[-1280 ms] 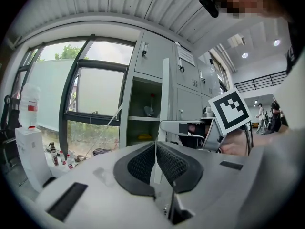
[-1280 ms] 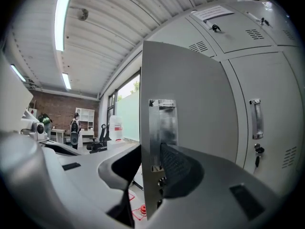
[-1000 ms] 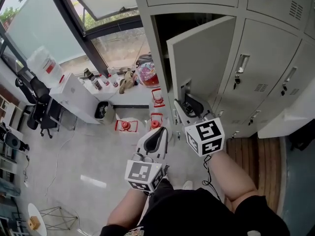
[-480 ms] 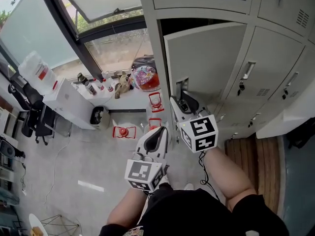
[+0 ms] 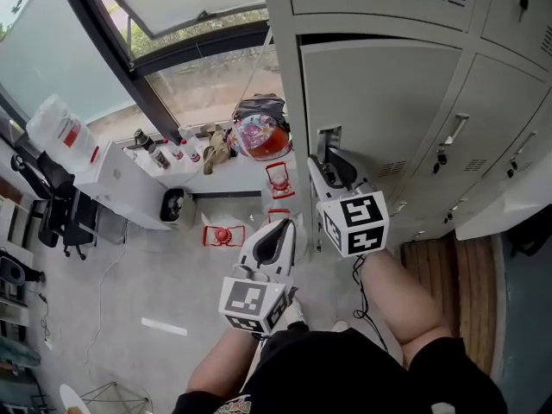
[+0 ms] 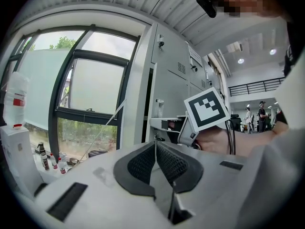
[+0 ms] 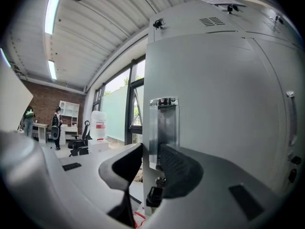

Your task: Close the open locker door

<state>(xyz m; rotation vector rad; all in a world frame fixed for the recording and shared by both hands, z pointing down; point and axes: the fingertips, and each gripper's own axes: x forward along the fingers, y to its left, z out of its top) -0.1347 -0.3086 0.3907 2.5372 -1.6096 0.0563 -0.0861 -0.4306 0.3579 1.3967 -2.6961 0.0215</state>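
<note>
Swung from half open to almost flush: locker door [image 5: 379, 102]. Closing step, nearly done. Just tightened onto the door's edge by the handle [image 5: 329, 136]: right gripper [image 5: 328, 160]. Pinched shut, empty, hanging back: left gripper [image 5: 285, 231]. Next: press home till latched, then release.

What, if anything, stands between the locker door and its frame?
No loose object shows. The locker door is nearly flush, but the right gripper, jaws just closed further, clamps its free edge; the jaw behind that edge could get pinched.
</note>
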